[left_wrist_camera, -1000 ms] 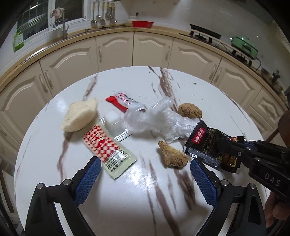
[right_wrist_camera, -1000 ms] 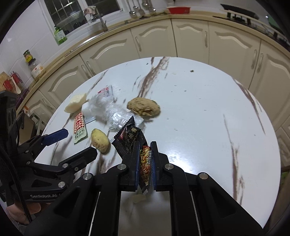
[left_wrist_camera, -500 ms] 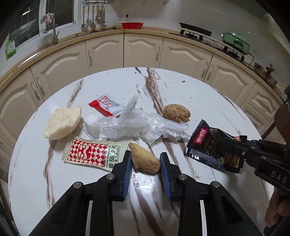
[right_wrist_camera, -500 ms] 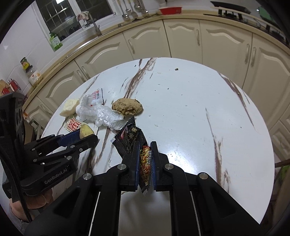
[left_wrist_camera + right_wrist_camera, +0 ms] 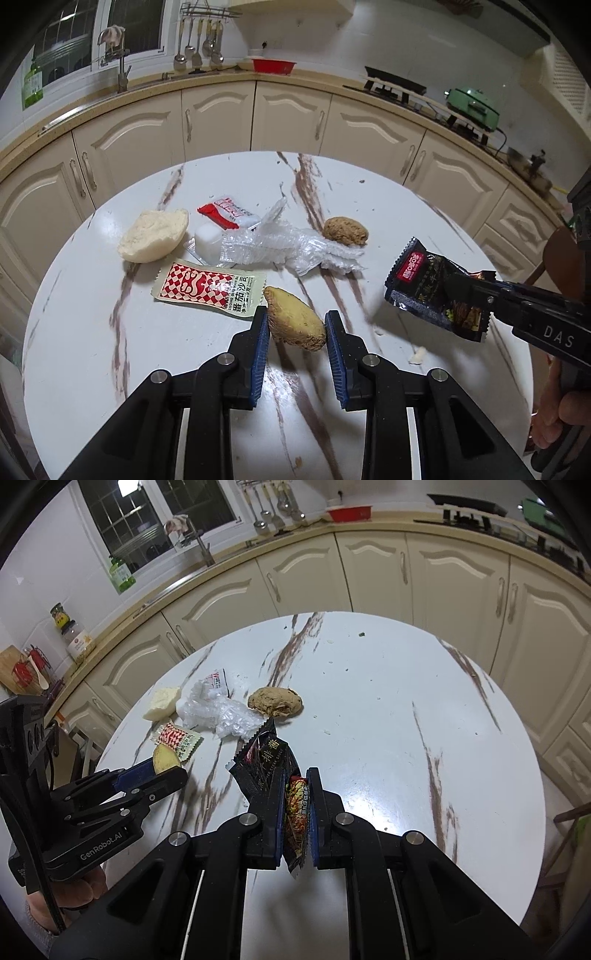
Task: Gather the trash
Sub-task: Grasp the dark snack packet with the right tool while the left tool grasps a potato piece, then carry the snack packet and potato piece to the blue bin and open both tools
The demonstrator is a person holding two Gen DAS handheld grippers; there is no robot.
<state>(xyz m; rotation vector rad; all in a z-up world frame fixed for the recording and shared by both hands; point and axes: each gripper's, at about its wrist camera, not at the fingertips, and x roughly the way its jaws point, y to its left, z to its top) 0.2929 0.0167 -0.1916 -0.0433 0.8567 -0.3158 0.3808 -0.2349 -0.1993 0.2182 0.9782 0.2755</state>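
My left tongs [image 5: 295, 328] clamp a ginger chunk [image 5: 293, 323]; my right tongs [image 5: 295, 808] pinch a black wrapper [image 5: 264, 768] above the desk [image 5: 388, 738]

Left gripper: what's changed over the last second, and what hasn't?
The left gripper went from wide open above the table to shut on the tan bread chunk, which now looks lifted. The right gripper stays clamped on the black snack wrapper. The other trash kept its layout.
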